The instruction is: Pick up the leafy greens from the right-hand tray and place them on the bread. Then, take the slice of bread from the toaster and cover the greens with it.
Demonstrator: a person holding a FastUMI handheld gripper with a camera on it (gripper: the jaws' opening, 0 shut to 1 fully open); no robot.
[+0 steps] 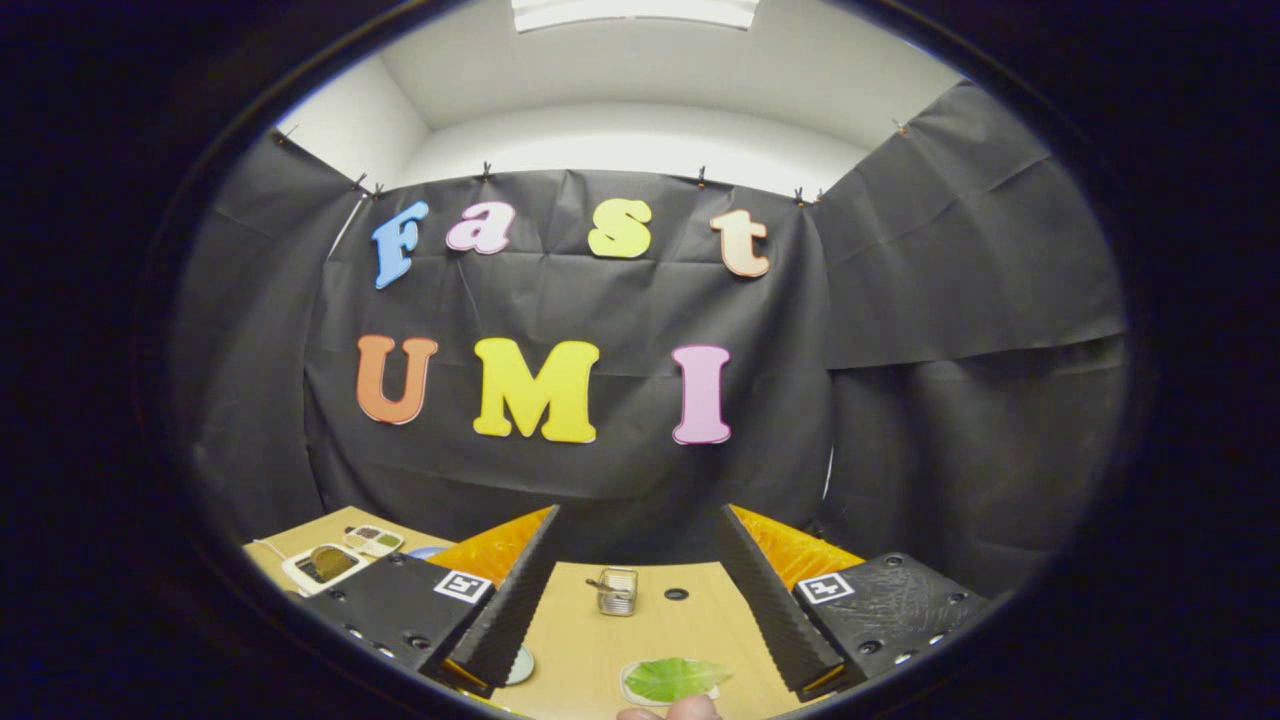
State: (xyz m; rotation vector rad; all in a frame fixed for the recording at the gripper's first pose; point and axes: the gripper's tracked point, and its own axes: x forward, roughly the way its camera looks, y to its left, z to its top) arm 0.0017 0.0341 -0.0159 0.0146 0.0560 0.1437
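Gripper (640,560): fingers spread wide, nothing between them but bare table (690,640).
Ahead, between fingers: toaster (617,590) stands on the centre line; passage either side.
Near end: leafy green (675,678) on its tray (632,690).
Left side: two trays (325,565).

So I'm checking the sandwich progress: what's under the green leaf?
The green leaf lies on a pale slice, apparently bread, between the open jaws of the gripper. The leaf hides most of that slice.

Camera rides on claw (637,560), level, facing booth wall, above table (640,640).
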